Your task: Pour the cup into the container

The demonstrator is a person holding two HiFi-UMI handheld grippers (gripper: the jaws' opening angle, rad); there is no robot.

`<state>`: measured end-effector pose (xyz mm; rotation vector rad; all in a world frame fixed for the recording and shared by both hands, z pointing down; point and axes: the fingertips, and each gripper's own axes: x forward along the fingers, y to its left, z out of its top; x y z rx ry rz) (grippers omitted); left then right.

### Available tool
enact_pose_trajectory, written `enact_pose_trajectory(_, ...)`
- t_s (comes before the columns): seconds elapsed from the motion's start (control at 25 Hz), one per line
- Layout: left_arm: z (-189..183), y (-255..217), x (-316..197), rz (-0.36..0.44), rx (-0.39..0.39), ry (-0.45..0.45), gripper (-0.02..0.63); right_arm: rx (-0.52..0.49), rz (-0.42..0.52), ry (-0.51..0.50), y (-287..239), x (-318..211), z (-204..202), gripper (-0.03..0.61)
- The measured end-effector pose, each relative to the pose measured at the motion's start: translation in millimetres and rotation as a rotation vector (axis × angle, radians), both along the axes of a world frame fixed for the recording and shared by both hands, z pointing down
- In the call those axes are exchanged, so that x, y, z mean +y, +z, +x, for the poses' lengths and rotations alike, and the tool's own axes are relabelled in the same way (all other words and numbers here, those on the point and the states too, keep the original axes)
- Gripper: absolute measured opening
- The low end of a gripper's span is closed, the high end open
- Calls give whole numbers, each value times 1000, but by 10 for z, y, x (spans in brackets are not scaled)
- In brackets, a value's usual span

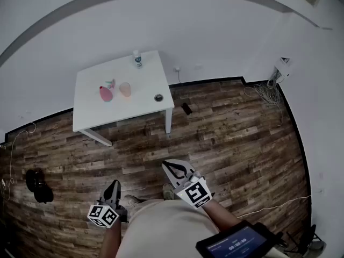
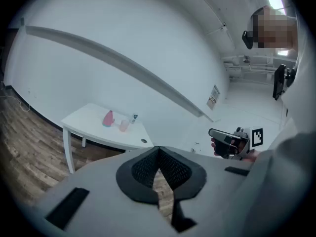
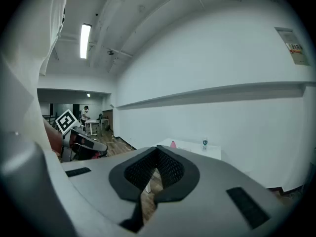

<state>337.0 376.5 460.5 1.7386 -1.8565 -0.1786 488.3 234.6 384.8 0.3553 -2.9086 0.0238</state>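
You have yet to begin: your left gripper (image 1: pixel 112 190) and right gripper (image 1: pixel 173 168), low in the frame, are both pressed together on nothing, while the cup (image 1: pixel 125 89) stands beside the pink container (image 1: pixel 106 94) on the white table (image 1: pixel 145 80), upper left, well apart.

Translucent pinkish cup (image 1: pixel 125 89) upright on white table (image 1: pixel 91 117), just beside pink container (image 1: pixel 106 94)
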Motion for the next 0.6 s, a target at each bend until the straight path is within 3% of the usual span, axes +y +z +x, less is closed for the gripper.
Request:
enact_pose_trajectory(0.44, -5, -44, -54, 13, -19, -6, 11, -27, -35, 25, 9, -115, 71, 2)
enact_pose_trajectory(0.6, 9, -81, -61, 7, -31, -23, 11, -115, -97, 23, -44, -211, 171, 6)
